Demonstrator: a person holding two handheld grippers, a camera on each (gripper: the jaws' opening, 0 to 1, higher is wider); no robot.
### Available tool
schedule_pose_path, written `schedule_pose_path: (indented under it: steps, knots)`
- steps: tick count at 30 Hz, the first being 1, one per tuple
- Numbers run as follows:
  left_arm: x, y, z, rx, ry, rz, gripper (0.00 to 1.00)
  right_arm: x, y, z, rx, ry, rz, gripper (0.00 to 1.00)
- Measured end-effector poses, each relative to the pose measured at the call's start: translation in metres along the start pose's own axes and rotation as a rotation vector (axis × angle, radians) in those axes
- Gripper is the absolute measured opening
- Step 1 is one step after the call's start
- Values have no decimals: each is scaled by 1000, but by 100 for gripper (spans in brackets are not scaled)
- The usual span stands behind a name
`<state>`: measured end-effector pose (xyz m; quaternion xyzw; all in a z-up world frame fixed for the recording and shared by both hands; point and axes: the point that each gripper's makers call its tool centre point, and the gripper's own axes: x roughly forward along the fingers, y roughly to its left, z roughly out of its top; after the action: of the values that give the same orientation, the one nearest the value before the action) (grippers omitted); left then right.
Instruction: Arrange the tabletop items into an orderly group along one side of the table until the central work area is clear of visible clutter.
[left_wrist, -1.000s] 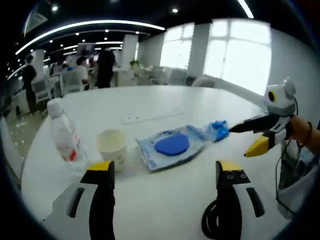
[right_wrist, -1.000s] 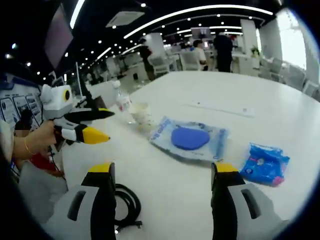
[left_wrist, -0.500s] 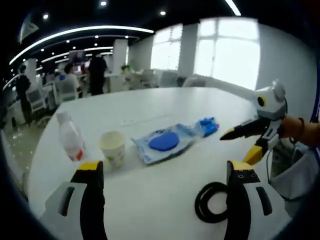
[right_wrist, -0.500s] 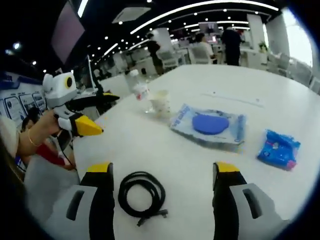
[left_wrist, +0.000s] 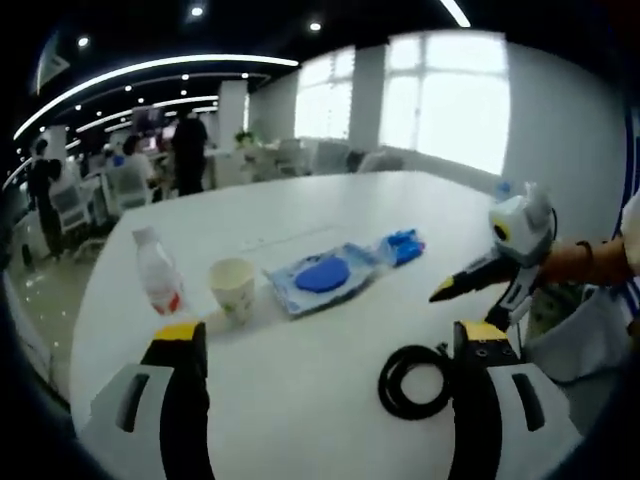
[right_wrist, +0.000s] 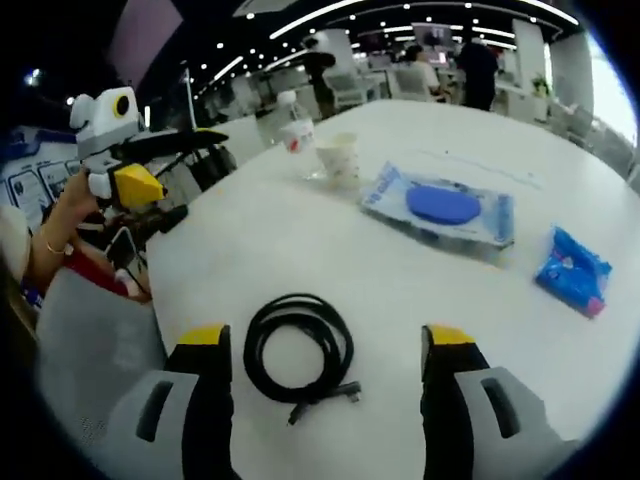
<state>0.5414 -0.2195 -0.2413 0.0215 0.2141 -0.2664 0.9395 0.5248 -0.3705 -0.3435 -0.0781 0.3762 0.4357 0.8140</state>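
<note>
Right gripper (right_wrist: 320, 355), jaws wide and empty, we note hovers nearer the coiled cable (right_wrist: 299, 352), lying dead ahead at 12 o'clock between them.

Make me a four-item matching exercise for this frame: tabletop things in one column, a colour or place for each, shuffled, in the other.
Things:
1. coiled cable
2. paper cup
3. water bottle
4. small blue packet

Descriptions:
A. clear, with a red-and-white label
B. black, lying between the right tool's jaws in the right gripper view
C. by the table's right side in the right gripper view, apart from the rest
D. pale, standing beside the bottle

Pairs: 1-B, 2-D, 3-A, 4-C
</note>
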Motion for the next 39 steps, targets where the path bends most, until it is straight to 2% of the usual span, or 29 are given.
schedule_pose_path:
  steps: [5, 13, 18, 24, 27, 28, 31, 33, 39]
  knots:
    - [-8, 8, -14, 39, 23, 40, 99, 5, 6, -11, -5, 37, 7, 68]
    - [-13, 4, -24, -1, 19, 32, 99, 14, 3, -26, -29, 91, -22, 63]
    - [-16, 4, -23, -12, 10, 37, 99, 19, 0, -34, -28, 118, -30, 59]
    - [-19, 5, -25, -35, 6, 46, 99, 24, -2, -40, -32, 145, -31, 47]
    - [-20, 4, -24, -39, 4, 46, 99, 27, -5, -46, -65, 185, -52, 45]
    - [-21, 4, -24, -39, 3, 46, 99, 27, -8, -51, -92, 225, -68, 43]
    - [-21, 3, -23, -45, 3, 46, 99, 30, -8, -50, -104, 226, -75, 38]
    - [-24, 9, -15, -27, -41, 91, 99, 31, -7, -49, -105, 230, -70, 35]
    - [-26, 7, -17, -34, -26, 82, 99, 34, -11, -49, -116, 275, -111, 30]
